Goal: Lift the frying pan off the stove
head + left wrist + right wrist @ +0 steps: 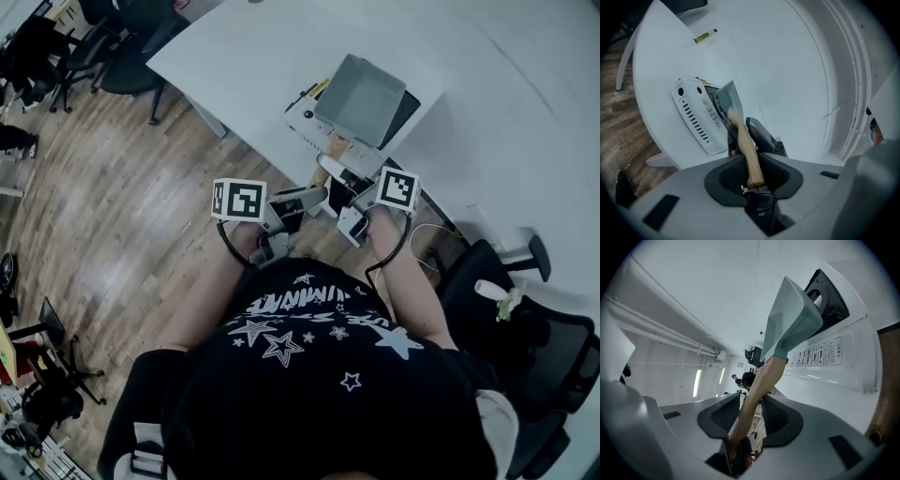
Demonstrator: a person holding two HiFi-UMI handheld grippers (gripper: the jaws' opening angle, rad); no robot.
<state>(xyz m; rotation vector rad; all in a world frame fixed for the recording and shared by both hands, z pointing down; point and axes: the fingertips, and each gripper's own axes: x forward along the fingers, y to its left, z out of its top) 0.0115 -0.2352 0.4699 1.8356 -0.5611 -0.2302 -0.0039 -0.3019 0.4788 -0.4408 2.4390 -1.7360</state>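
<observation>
Item: frying pan [361, 98], square, grey.
Location: over white stove [302, 120], at 1 o'clock from both grippers.
Hold: left gripper [752, 171] and right gripper [751, 414] each clamped on wooden handle [761, 380].
Status: pan looks raised off burner, so lift judged largely done. Carrying it clear remains.

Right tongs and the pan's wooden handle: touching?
Touching. In the right gripper view the wooden handle runs between the right tongs, which press on both its sides, with no gap showing.
</observation>
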